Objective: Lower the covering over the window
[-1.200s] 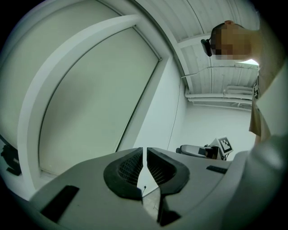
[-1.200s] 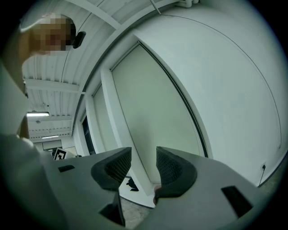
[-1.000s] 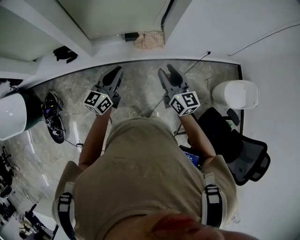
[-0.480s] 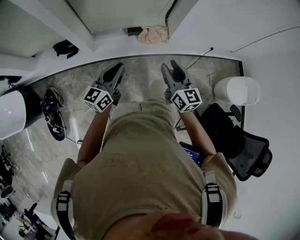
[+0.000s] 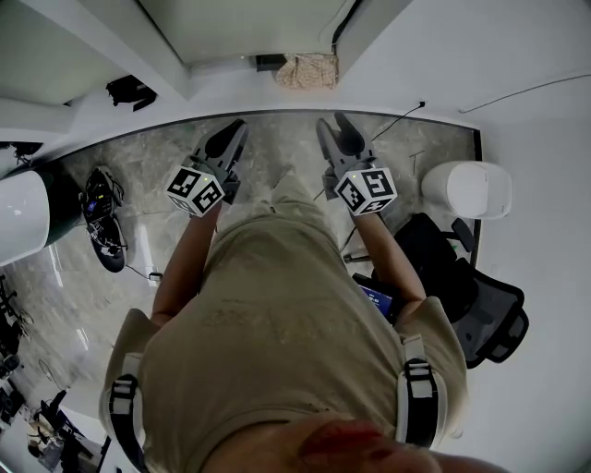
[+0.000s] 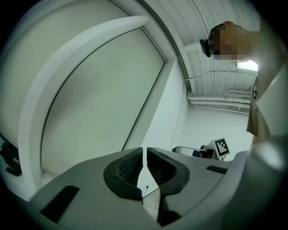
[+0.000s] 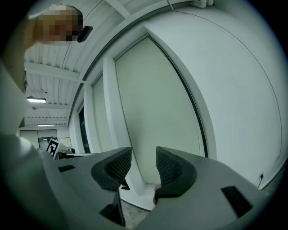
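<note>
The pale roller shade (image 5: pixel 240 28) fills the window straight ahead, hanging down close to the sill. It shows in the left gripper view (image 6: pixel 99 99) and in the right gripper view (image 7: pixel 153 103). My left gripper (image 5: pixel 235 132) points level at the window, well short of it, jaws shut with nothing between them (image 6: pixel 144 157). My right gripper (image 5: pixel 334 129) is held beside it at the same height. Its jaws stand open and empty (image 7: pixel 143 166), aimed at the shade's lower right part.
A tan bag (image 5: pixel 305 69) and a black object (image 5: pixel 129 90) lie on the white sill. A white bin (image 5: pixel 469 189) and a black office chair (image 5: pixel 471 296) stand at right. Dark gear with cables (image 5: pixel 100 222) lies on the floor at left. A thin cable (image 5: pixel 406 115) runs to the wall.
Both grippers have moved forward toward the window wall and sunk slightly, the person's body following. Neither gripper's jaws have changed.
</note>
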{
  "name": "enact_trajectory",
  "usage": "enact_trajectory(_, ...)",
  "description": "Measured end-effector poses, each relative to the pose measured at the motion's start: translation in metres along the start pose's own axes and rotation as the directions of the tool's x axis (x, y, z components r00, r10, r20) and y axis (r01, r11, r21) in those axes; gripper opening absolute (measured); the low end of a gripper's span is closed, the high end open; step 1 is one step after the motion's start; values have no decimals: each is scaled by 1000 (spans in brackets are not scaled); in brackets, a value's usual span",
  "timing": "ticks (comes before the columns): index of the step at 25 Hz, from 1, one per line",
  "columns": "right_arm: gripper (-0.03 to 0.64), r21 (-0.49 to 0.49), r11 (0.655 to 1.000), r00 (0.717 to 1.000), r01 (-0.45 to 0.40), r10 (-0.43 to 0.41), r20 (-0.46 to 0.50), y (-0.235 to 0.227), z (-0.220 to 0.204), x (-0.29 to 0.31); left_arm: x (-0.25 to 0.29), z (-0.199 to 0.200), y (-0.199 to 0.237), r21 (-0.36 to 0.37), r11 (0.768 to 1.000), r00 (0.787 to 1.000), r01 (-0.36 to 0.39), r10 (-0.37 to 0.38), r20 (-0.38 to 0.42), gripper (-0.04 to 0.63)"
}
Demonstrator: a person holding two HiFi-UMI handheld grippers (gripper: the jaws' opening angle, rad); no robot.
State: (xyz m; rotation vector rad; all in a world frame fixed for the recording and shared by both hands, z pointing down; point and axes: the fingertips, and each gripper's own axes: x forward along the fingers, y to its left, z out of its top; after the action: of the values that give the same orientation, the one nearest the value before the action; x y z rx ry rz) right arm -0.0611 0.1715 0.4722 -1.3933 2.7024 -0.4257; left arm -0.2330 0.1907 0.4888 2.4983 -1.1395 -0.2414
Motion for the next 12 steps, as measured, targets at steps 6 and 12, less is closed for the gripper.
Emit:
enact_trajectory(6,156,9,1000,999,-21,21,26,-32,16,35,44,14,11,39,999,1000,11,-11,-4,41)
enact_trajectory(12,156,4,999,999,-36,36,31,-81,57,53,102,31,12,18,1000,1000,-6,6,-25,41)
